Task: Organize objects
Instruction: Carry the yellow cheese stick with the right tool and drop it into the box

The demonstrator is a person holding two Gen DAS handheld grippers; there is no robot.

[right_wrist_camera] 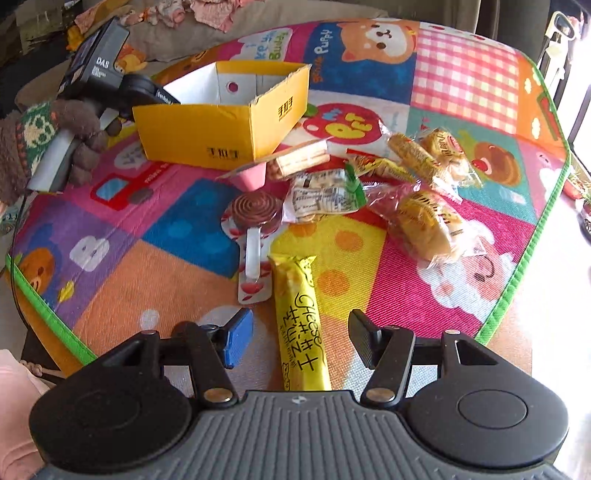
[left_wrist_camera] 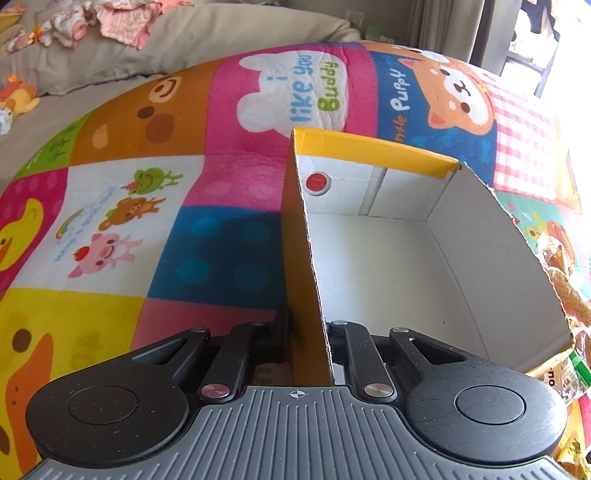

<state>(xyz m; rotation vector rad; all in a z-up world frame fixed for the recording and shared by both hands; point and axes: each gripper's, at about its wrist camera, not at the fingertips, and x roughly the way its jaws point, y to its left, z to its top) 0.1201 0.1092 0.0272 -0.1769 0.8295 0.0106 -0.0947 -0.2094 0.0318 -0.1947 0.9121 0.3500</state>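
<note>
Now I am pinching the yellow cardboard box (left_wrist_camera: 306,258) wall with my left gripper (left_wrist_camera: 308,354).

My right gripper (right_wrist_camera: 301,341) is hovering with jaws half apart, either side of the yellow cheese stick (right_wrist_camera: 301,325), not touching it; the stick is lying on the play mat (right_wrist_camera: 166,236), near the box, beside a chocolate lollipop (right_wrist_camera: 255,210).

A cartoon-patchwork play mat (right_wrist_camera: 461,74) covers the floor. Behind it stands a beige sofa (left_wrist_camera: 207,33) strewn with clothes. Daylight floods in from the right.
</note>
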